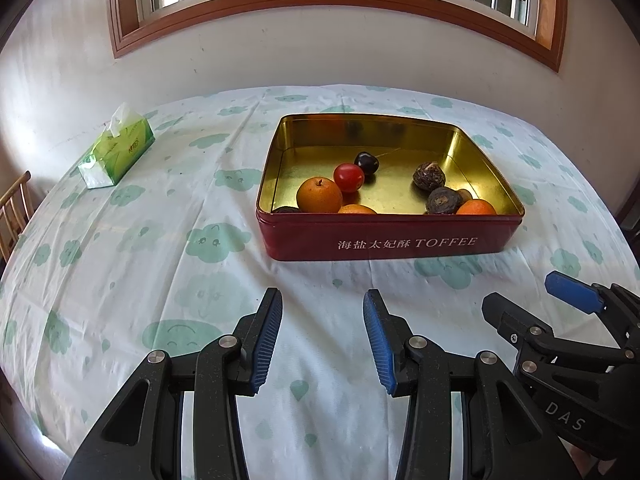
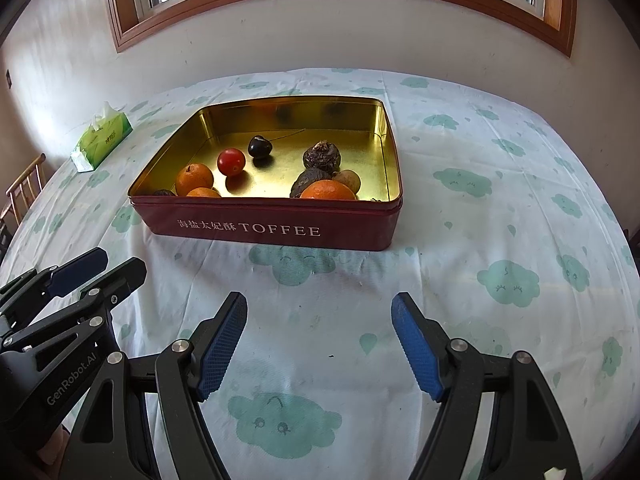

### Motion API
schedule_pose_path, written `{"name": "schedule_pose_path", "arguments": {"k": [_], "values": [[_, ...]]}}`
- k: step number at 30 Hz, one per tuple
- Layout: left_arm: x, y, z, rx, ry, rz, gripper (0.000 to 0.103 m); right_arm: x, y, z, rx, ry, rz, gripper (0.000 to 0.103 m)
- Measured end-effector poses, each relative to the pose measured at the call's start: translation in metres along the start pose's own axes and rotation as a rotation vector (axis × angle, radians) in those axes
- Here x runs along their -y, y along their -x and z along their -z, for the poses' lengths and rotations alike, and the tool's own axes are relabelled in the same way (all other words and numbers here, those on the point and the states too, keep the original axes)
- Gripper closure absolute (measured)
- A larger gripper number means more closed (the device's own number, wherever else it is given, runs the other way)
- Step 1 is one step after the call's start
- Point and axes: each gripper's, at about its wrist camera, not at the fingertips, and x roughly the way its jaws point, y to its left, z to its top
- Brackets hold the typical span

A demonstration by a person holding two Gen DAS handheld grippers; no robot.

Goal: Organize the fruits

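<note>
With both the left gripper (image 1: 322,338) and the right gripper (image 2: 318,344) hanging spread and empty over the tablecloth (image 1: 160,240), the small, light, roll-prone fruits, such as the smooth tomato (image 1: 349,177), lie in the red tin (image 1: 384,240) and probably want a gentle pinch across their middles.

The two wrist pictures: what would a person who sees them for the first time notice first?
The red toffee tin in the middle of the table, open and gold inside, draws the eye first. Inside lie a red tomato, a dark cherry and several oranges near its front wall. A green tissue box stands far left on the cloud-patterned tablecloth, and both open claws, left claw and right claw, hover empty in front.
</note>
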Motion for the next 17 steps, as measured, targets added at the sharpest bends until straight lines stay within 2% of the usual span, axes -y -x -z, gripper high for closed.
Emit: {"name": "schedule_pose_path", "arguments": {"k": [17], "values": [[0.0004, -0.0010, 0.0017, -0.003, 0.003, 0.007, 0.059, 0.0008, 0.0003, -0.0017, -0.002, 0.000, -0.003, 0.031]]}}
